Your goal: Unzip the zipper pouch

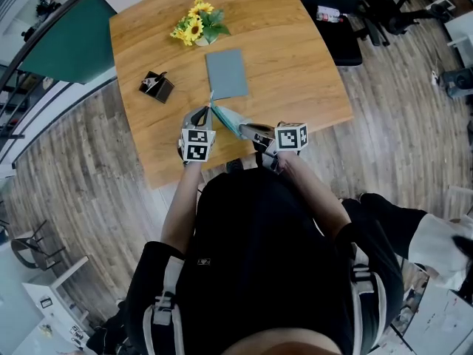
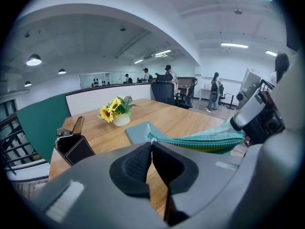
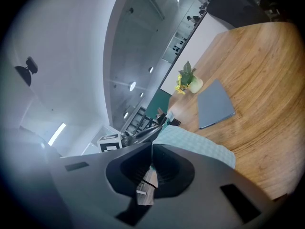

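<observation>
A teal checked zipper pouch (image 1: 225,119) hangs stretched between my two grippers, above the near edge of the wooden table (image 1: 295,58). The left gripper (image 1: 205,113) is shut on the pouch's far-left tip. In the left gripper view a thin white tab shows pinched between its pads (image 2: 143,161), and the pouch (image 2: 205,140) runs rightward to the right gripper (image 2: 259,120). My right gripper (image 1: 247,129) is shut on the opposite end. In the right gripper view the pouch (image 3: 195,144) rises straight out of the closed jaws. Whether the zipper is open is hidden.
On the table lie a grey-blue flat pad (image 1: 226,73), a small pot of sunflowers (image 1: 196,24) and a black box (image 1: 157,86) at the left. Office chairs (image 1: 347,13) stand past the table's right side. People stand far off in the room (image 2: 214,87).
</observation>
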`<state>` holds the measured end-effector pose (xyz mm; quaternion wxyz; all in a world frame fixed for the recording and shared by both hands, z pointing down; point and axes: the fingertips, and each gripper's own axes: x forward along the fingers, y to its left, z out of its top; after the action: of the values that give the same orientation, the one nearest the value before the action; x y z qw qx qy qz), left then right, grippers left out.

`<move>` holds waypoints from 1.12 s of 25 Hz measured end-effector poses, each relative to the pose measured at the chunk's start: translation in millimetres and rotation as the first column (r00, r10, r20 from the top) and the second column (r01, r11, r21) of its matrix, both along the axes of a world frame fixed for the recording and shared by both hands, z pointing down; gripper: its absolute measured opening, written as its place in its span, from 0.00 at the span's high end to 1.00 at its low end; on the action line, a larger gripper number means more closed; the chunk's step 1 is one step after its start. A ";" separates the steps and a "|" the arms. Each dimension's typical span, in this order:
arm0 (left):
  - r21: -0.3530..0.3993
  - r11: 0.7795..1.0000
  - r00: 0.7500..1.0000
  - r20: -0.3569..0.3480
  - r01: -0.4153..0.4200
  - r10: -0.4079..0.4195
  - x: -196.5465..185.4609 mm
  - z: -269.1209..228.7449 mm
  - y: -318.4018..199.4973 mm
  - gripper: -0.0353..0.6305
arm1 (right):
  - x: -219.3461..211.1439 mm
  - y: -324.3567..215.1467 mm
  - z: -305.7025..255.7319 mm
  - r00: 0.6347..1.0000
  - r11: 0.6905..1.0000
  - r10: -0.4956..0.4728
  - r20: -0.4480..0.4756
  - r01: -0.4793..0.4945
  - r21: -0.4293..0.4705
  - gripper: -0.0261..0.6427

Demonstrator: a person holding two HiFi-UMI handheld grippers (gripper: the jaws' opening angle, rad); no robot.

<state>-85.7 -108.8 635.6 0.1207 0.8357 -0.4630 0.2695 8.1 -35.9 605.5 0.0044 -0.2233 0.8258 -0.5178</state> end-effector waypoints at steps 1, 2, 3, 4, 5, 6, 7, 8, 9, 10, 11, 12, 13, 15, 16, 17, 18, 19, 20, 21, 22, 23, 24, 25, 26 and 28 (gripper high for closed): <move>0.002 1.000 1.000 0.000 -0.004 0.004 0.0 -0.1 0.7 0.93 | -0.6 1.3 -0.7 1.000 1.000 0.004 0.003 -0.004 -0.001 0.94; 0.000 1.000 1.000 0.000 -0.007 0.007 -0.3 1.0 1.8 0.93 | -1.5 2.5 -1.8 1.000 1.000 0.007 0.006 -0.007 -0.003 0.94; -0.007 1.000 1.000 0.000 -0.009 0.009 -1.1 3.5 3.0 0.93 | -2.4 3.6 -2.6 1.000 1.000 0.010 0.007 -0.010 -0.005 0.94; -0.014 1.000 1.000 0.000 -0.009 0.009 -2.1 6.3 3.8 0.93 | -3.1 4.9 -2.7 1.000 1.000 0.010 0.006 -0.010 -0.007 0.94; -0.017 1.000 1.000 -0.001 -0.008 0.008 -3.0 7.6 4.0 0.93 | -3.5 6.1 -2.5 1.000 1.000 0.010 0.004 -0.010 -0.008 0.94; -0.015 1.000 1.000 -0.002 -0.007 0.007 -4.0 7.6 3.5 0.93 | -3.7 7.4 -2.1 1.000 1.000 0.009 0.001 -0.009 -0.008 0.94; -0.012 1.000 1.000 -0.004 -0.005 0.005 -5.0 6.9 3.0 0.94 | -3.9 8.6 -2.0 1.000 1.000 0.008 0.000 -0.008 -0.008 0.94; -0.011 1.000 1.000 -0.005 -0.004 0.004 -6.0 6.2 2.7 0.93 | -4.1 9.8 -2.1 1.000 1.000 0.007 0.001 -0.007 -0.009 0.94; -0.013 1.000 1.000 -0.006 -0.002 0.002 -7.2 6.3 2.8 0.94 | -4.4 11.2 -2.1 1.000 1.000 0.006 0.004 -0.005 -0.011 0.94; -0.018 1.000 1.000 -0.006 0.000 -0.001 -8.9 7.5 3.1 0.94 | -4.6 12.5 -2.1 1.000 1.000 0.004 0.007 -0.004 -0.014 0.94; -0.022 1.000 1.000 -0.006 0.004 -0.004 -11.0 8.7 3.0 0.94 | -4.5 13.4 -1.9 1.000 1.000 0.003 0.007 -0.003 -0.016 0.94; -0.022 1.000 1.000 -0.006 0.007 -0.007 -13.0 9.5 2.4 0.94 | -4.2 13.9 -1.4 1.000 1.000 0.003 0.003 -0.003 -0.016 0.94; -0.021 1.000 1.000 -0.007 0.008 -0.008 -14.5 9.7 2.0 0.93 | -3.7 14.1 -0.3 1.000 1.000 0.003 -0.002 -0.003 -0.015 0.94; -0.019 1.000 1.000 -0.008 0.007 -0.007 -15.9 9.1 2.7 0.93 | -3.3 15.1 2.8 1.000 1.000 0.002 -0.006 -0.002 -0.018 0.94; -0.020 1.000 1.000 -0.008 0.007 -0.007 -16.4 8.4 3.6 0.93 | -3.8 15.8 3.1 1.000 1.000 0.000 -0.004 0.000 -0.021 0.94; -0.021 1.000 1.000 -0.009 0.010 -0.010 -17.3 8.2 4.3 0.93 | -4.7 16.1 2.9 1.000 1.000 -0.003 -0.001 0.003 -0.023 0.94; -0.022 1.000 1.000 -0.010 0.014 -0.014 -18.9 8.4 4.4 0.93 | -5.7 16.1 2.7 1.000 1.000 -0.006 0.000 0.006 -0.024 0.94; -0.020 1.000 1.000 -0.010 0.018 -0.018 -20.9 8.7 4.2 0.93 | -6.7 15.9 2.6 1.000 1.000 -0.009 0.001 0.009 -0.025 0.94; -0.018 1.000 1.000 -0.010 0.020 -0.021 -22.8 8.9 4.0 0.93 | -7.5 15.3 2.3 1.000 1.000 -0.011 0.000 0.011 -0.024 0.94; -0.016 1.000 1.000 -0.010 0.022 -0.022 -24.7 8.9 3.8 0.93 | -8.2 14.2 1.5 1.000 1.000 -0.012 -0.003 0.012 -0.021 0.94; -0.013 1.000 1.000 -0.011 0.023 -0.023 -26.5 8.5 3.6 0.93 | -8.8 12.7 0.2 1.000 1.000 -0.011 -0.007 0.011 -0.016 0.94; -0.009 1.000 1.000 -0.012 0.023 -0.023 -28.3 8.2 3.5 0.93 | -9.6 11.5 -0.8 1.000 1.000 -0.011 -0.009 0.011 -0.012 0.94; -0.006 1.000 1.000 -0.013 0.024 -0.024 -30.1 7.7 3.3 0.93 | -10.6 10.8 -0.9 1.000 1.000 -0.011 -0.009 0.011 -0.010 0.94; -0.002 1.000 1.000 -0.014 0.026 -0.026 -31.8 6.7 3.2 0.93 | -11.4 10.2 -0.3 1.000 1.000 -0.012 -0.009 0.012 -0.010 0.94; -0.002 1.000 0.999 -0.016 0.029 -0.029 -33.6 5.7 3.5 0.93 | -11.9 9.4 0.4 1.000 1.000 -0.013 -0.015 0.013 -0.008 0.94; -0.008 0.999 0.999 -0.019 0.040 -0.040 -38.3 5.9 4.4 0.93 | -12.6 7.5 2.8 0.999 1.000 -0.014 -0.031 0.013 -0.003 0.94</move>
<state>-123.9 -104.4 641.5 0.1336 0.8284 -0.4773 0.2608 -4.6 -28.4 608.2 -0.0122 -0.2257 0.8265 -0.5155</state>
